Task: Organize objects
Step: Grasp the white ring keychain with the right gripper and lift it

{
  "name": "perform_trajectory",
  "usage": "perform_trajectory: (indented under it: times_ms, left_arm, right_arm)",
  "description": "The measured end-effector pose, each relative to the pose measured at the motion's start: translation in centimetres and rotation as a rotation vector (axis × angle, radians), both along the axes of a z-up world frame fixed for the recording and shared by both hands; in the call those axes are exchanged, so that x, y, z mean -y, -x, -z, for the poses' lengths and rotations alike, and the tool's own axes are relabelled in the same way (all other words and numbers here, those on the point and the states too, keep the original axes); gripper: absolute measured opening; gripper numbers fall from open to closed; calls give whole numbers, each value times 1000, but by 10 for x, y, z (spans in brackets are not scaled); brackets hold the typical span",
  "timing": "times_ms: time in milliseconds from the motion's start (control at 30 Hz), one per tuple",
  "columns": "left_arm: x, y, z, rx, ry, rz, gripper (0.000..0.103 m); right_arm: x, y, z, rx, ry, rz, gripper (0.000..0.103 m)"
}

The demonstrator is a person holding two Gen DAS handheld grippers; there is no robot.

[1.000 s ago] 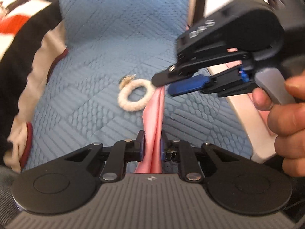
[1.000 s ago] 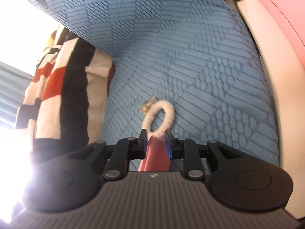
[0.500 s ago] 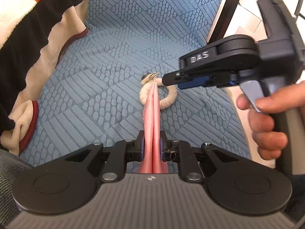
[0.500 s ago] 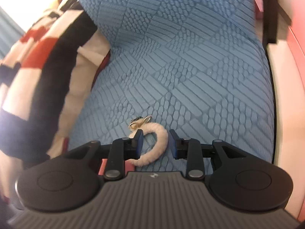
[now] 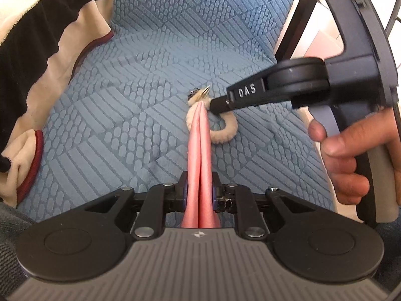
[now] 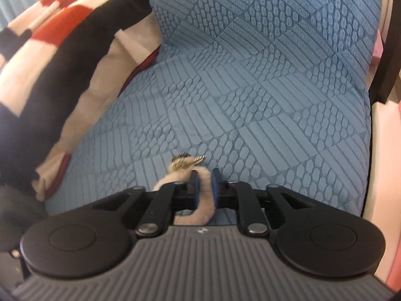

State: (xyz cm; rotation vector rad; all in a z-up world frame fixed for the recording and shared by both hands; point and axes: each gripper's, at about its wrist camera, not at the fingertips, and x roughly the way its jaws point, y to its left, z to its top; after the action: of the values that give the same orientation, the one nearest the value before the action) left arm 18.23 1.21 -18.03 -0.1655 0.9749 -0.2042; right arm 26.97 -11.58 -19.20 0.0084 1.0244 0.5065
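Two grippers meet at the fuzzy cream ring [image 6: 204, 195] on the blue quilted seat [image 5: 155, 57], near its right edge; the right gripper [image 6: 204, 188] is closing around the ring's band. The left gripper [image 5: 199, 188] clamps a folded pink strip [image 5: 199, 150] reaching the ring.

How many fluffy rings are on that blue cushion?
1. The ring lies mid-cushion, between the closing jaws of the right tool, a pink ribbon threaded through it. None seem hidden.

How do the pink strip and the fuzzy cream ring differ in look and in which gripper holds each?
The pink strip is smooth, long and straight; the fuzzy cream ring is plush, looped and carries a small metal charm. The left gripper is shut on the strip; the right gripper is closing on the ring. Both lie over the blue textured cushion.
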Motion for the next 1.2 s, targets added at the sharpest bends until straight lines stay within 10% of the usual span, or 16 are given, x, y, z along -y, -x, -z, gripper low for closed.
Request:
perform_trajectory:
  times_ms: [667,1200]
  left_arm:
    - [23,13,-6,65,-53,91,17]
    - [35,17,-4,80,-104,140,17]
  right_arm:
    - [70,27,-59,79,-302,206,9]
    - [70,39,-56,-58,-572,199,9]
